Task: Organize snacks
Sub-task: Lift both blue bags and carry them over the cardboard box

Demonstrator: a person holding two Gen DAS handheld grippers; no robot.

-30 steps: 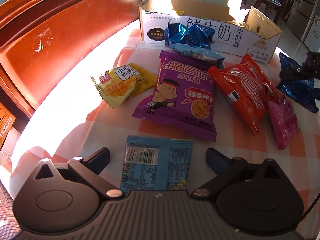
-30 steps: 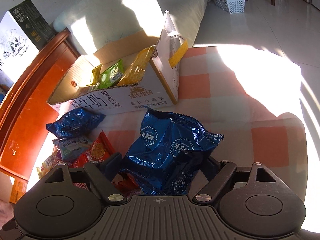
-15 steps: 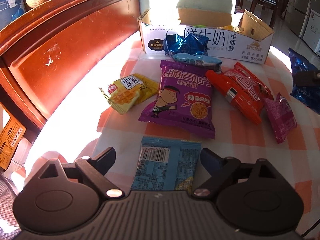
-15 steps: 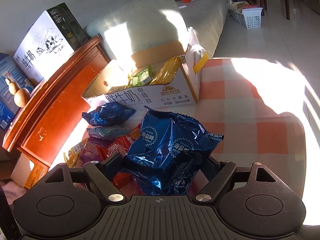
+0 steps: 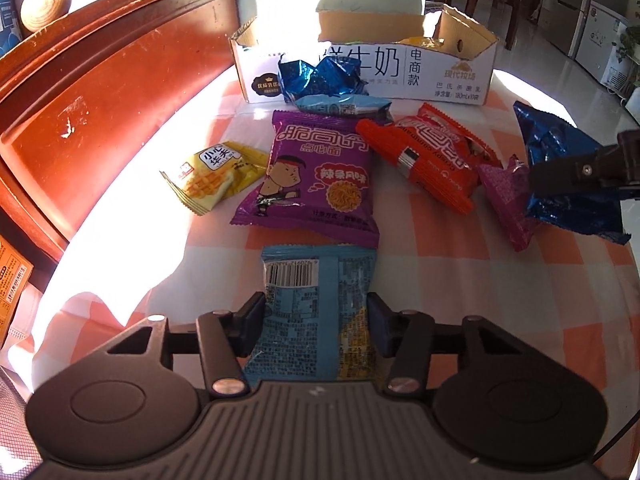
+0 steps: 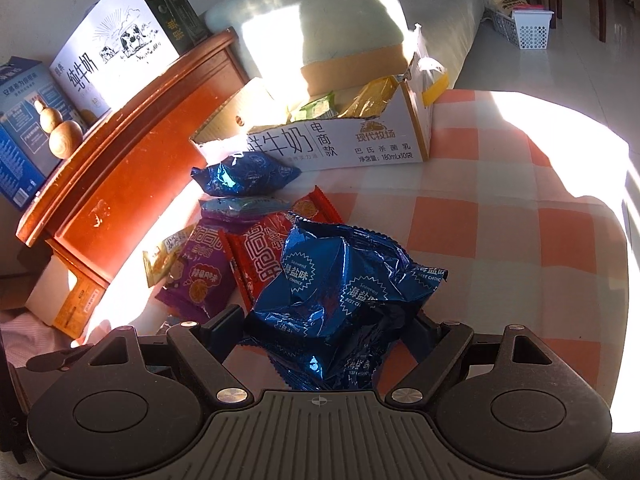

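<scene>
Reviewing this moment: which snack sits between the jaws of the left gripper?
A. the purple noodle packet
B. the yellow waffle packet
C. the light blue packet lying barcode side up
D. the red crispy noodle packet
C. In the left wrist view the left gripper is closing its jaws on the light blue packet, barcode up, pads at its edges; the purple packet lies farther off.

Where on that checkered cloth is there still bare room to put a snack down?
The checkered cloth lies bare right of the cardboard box and of the dark blue packet. A sunlit strip beside the wooden board is free too. Between them, packets crowd in front of the box.
</scene>
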